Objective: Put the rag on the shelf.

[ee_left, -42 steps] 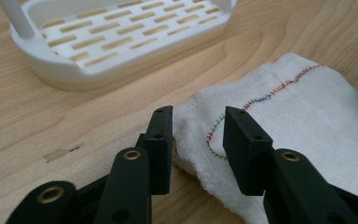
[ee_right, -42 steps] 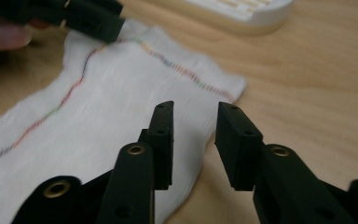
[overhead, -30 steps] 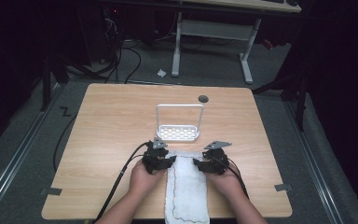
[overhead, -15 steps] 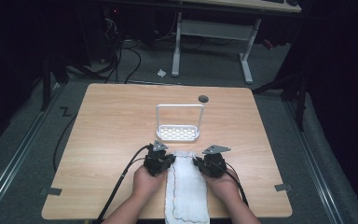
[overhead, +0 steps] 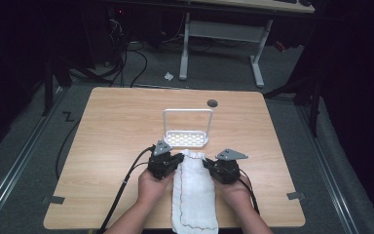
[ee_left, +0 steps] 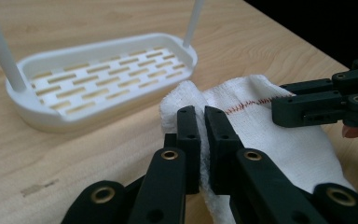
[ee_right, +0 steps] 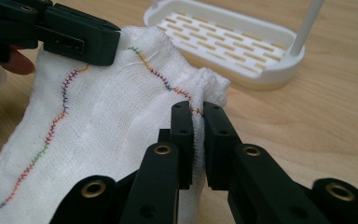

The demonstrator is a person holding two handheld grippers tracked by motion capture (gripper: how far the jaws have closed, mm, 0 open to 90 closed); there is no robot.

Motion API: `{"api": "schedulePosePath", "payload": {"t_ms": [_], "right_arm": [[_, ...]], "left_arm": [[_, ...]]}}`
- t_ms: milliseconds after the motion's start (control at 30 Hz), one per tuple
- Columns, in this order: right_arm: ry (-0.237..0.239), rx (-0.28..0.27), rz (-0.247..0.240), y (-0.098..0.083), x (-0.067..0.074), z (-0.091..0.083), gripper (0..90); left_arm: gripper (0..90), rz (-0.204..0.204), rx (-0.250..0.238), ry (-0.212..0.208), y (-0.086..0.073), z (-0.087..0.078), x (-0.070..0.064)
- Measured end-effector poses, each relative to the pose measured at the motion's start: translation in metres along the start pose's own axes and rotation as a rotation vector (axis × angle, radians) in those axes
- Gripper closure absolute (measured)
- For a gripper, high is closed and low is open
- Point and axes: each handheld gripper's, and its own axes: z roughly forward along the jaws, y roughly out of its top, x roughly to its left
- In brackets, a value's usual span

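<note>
— White gauze cloth (overhead: 194, 195), stitched along its edge in coloured thread, lay at the lower centre of the high view, on the wooden table (overhead: 112, 126), one end just below the white slotted rack (overhead: 187, 137).

— And the grippers?

— Both had just been closing. The left gripper (ee_left: 197, 122) was nearly shut, pinching the cloth's left far corner; the right gripper (ee_right: 197, 120) pinched the right one the same way, a thin fold between its jaws.

— Why the two corners?

— Probably to lift that end evenly, so the fabric stayed spread and could be folded or hung. Which one was meant, I couldn't tell.
</note>
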Motion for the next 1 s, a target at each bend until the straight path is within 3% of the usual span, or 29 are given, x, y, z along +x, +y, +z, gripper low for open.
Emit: {"api": "schedulePosePath", "payload": {"t_ms": [167,333,600,700,1000], "right_arm": [[-0.003,-0.046,-0.001,0.01,0.0,-0.01,84.0],[-0.017,-0.108,-0.024,0.032,0.0,-0.027,84.0],[-0.033,-0.156,-0.04,0.054,0.005,-0.038,84.0],[-0.04,-0.186,-0.055,0.065,0.009,-0.042,83.9],[-0.061,-0.265,-0.079,0.087,0.017,-0.053,84.0]], "left_arm": [[85.7,0.018,-0.043,0.0,0.013,-0.009,-0.003],[85.6,0.055,-0.093,0.006,0.03,-0.022,-0.006],[85.7,0.062,-0.136,0.003,0.045,-0.033,-0.007],[85.7,0.083,-0.17,0.017,0.053,-0.042,-0.009],[85.7,0.092,-0.243,0.031,0.073,-0.061,-0.008]]}}
